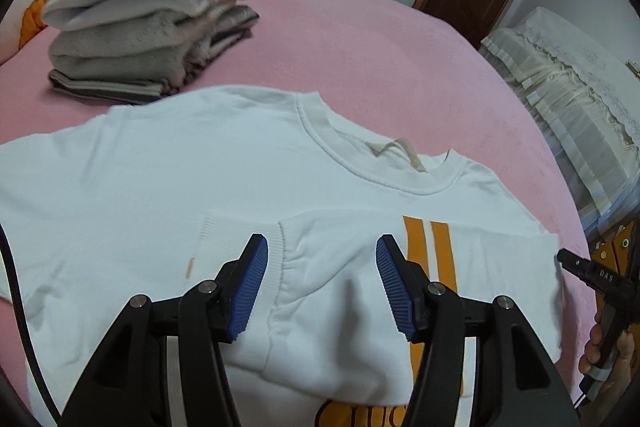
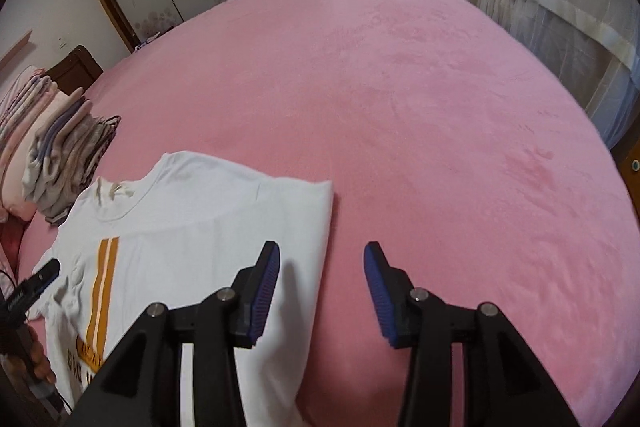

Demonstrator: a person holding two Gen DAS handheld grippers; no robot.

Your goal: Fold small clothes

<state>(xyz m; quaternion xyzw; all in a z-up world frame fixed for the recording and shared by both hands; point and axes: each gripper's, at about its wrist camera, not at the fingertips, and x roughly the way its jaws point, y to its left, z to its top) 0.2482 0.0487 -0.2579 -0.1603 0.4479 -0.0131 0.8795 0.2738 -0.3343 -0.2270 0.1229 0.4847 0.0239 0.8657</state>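
White cotton sweatshirt with orange stripes lies flat on the pink bed, collar pointing toward the folded clothes stack. Left hand-held gripper and right hand-held gripper both spread, holding nothing.

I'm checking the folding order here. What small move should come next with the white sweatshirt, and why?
Probably close the left gripper on the ribbed cuff of the white sweatshirt with orange stripes: one sleeve already lies folded across the chest, both grippers are open, and the left one sits right at that cuff.
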